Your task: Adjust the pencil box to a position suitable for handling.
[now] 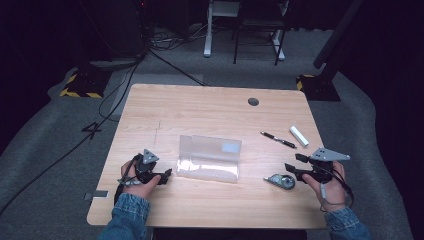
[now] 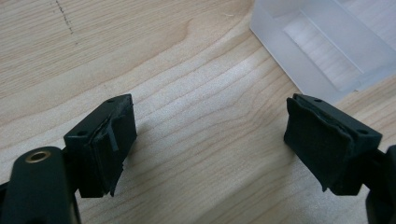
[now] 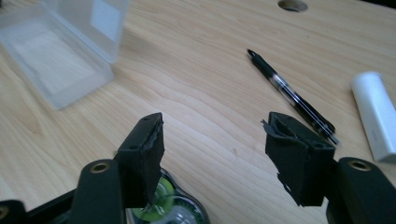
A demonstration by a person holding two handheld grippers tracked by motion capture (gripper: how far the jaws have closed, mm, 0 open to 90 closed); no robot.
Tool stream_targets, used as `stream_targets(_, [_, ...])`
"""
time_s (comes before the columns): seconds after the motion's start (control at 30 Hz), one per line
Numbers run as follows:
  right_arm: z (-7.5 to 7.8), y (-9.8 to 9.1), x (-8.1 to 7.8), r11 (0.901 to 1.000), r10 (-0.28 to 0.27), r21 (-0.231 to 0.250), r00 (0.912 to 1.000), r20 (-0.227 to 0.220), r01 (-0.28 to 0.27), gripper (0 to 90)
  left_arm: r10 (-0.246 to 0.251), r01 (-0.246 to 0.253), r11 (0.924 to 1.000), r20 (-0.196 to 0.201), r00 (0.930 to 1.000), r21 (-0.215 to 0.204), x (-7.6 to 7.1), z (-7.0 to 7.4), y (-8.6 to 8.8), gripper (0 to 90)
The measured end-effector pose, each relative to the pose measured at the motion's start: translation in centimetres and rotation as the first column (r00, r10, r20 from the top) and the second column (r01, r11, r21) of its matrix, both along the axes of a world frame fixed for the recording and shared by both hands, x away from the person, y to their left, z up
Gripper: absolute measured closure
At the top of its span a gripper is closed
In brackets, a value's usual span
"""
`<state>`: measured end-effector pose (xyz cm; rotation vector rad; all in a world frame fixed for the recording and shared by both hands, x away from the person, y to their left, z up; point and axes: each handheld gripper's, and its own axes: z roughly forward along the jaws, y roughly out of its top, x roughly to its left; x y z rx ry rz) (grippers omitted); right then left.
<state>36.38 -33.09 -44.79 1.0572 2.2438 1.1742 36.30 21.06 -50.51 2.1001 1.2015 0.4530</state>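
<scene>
tape dispenser [image 1: 282, 181] lies flat on the counter [image 1: 210, 107], just below my right tool [image 3: 212, 154], whose jaws are spread over it, gripping nothing. pen [image 3: 292, 95] and white tube [image 3: 377, 114] sit beyond. my left tool [image 2: 210, 144] (spread too) rests beside the clear box [image 1: 210, 157].

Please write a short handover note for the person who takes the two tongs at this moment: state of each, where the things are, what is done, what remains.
Left tongs: open, empty, low over the table just left of the clear case.
Right tongs: open, empty, just beside the correction tape; the tape is not gripped.
Things: the case stands open at table centre and looks empty. The black pen and the white tube lie right of it, apart from each other; the tape lies nearer the front edge.
Done: case opened, nothing packed.
Left, probably: put tape, pen and tube into the case, then close it.
</scene>
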Motion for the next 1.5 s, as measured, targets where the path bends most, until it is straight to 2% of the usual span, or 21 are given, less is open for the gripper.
stream_targets(0.17, [1.5, 1.6, -0.8, 0.9990, 0.041, -0.021, 0.9989, 0.024, -0.041, 39.1, 0.001, -0.001, 1.0000, 0.002, 1.0000, 0.006, 0.0, 0.0, -0.1, 17.2])
stream_targets(0.23, [2.4, 1.9, -1.3, 0.9971, 0.043, -0.065, 0.9978, 0.050, -0.040, 39.7, 0.002, -0.002, 1.0000, 0.003, 1.0000, 0.006, -0.1, 0.0, -0.1, 17.7])
stream_targets(0.3, [3.3, 2.1, -1.8, 0.9969, 0.036, -0.072, 0.9972, 0.066, -0.031, 39.5, 0.003, -0.003, 1.0000, 0.004, 1.0000, 0.006, -0.1, 0.0, -0.1, 18.0])
stream_targets(0.37, [4.0, 2.9, -2.0, 0.9971, 0.062, -0.048, 0.9972, 0.042, -0.060, 37.6, 0.002, -0.002, 1.0000, 0.003, 1.0000, 0.007, -0.1, 0.1, -0.1, 18.3])
stream_targets(0.43, [4.1, 4.0, -2.1, 0.9941, 0.095, -0.054, 0.9953, 0.019, -0.094, 38.0, 0.003, -0.003, 1.0000, 0.004, 1.0000, 0.007, -0.1, 0.1, -0.1, 18.4])
stream_targets(0.57, [3.9, 6.8, -2.1, 0.9827, 0.179, -0.046, 0.9837, -0.013, -0.180, 38.9, -0.003, 0.003, 1.0000, 0.014, 0.9999, 0.001, -0.4, 0.0, -0.2, 21.7])
stream_targets(0.73, [4.0, 9.0, -1.3, 0.9762, 0.210, -0.051, 0.9775, -0.025, -0.211, 38.1, -0.013, 0.012, 0.9998, 0.023, 0.9997, 0.018, -0.9, 0.2, -0.2, 27.3])
stream_targets(0.8, [3.8, 10.1, -0.8, 0.9727, 0.219, -0.070, 0.9750, -0.040, -0.221, 36.5, -0.013, 0.012, 0.9996, 0.019, 0.9997, 0.026, -1.1, 0.4, -0.2, 29.1])
stream_targets(0.87, [3.3, 11.0, -0.2, 0.9697, 0.230, -0.071, 0.9716, -0.057, -0.234, 35.8, -0.014, 0.014, 0.9998, 0.022, 0.9997, 0.016, -1.3, 0.6, -0.2, 29.5])
stream_targets(1.0, [1.6, 12.6, 0.9, 0.9651, 0.234, -0.093, 0.9661, -0.109, -0.245, 33.1, -0.025, 0.024, 0.9997, 0.047, 0.9986, 0.009, -1.5, 1.0, -0.2, 30.3])
stream_targets(1.07, [0.6, 13.7, 1.3, 0.9615, 0.243, -0.100, 0.9620, -0.124, -0.256, 33.0, -0.030, 0.030, 0.9996, 0.045, 0.9985, 0.003, -1.6, 1.0, -0.4, 30.9])
stream_targets(1.13, [0.0, 14.4, 1.6, 0.9592, 0.253, -0.096, 0.9585, -0.132, -0.266, 33.3, -0.048, 0.047, 0.9988, 0.045, 0.9978, 0.017, -1.5, 1.0, -0.5, 31.2])
stream_targets(1.27, [-1.3, 15.1, 2.3, 0.9611, 0.233, -0.109, 0.9569, -0.173, -0.254, 33.7, -0.059, 0.057, 0.9975, 0.033, 0.9977, 0.040, -1.4, 0.8, -0.7, 31.8])
stream_targets(1.37, [-1.9, 15.3, 2.7, 0.9626, 0.224, -0.114, 0.9582, -0.178, -0.246, 33.8, -0.061, 0.060, 0.9972, 0.033, 0.9976, 0.046, -1.3, 0.7, -0.6, 32.2])
stream_targets(1.5, [-2.8, 15.8, 3.0, 0.9711, 0.204, -0.088, 0.9625, -0.179, -0.222, 33.8, -0.056, 0.055, 0.9976, 0.028, 0.9981, 0.043, -1.2, 0.6, -0.6, 32.3])
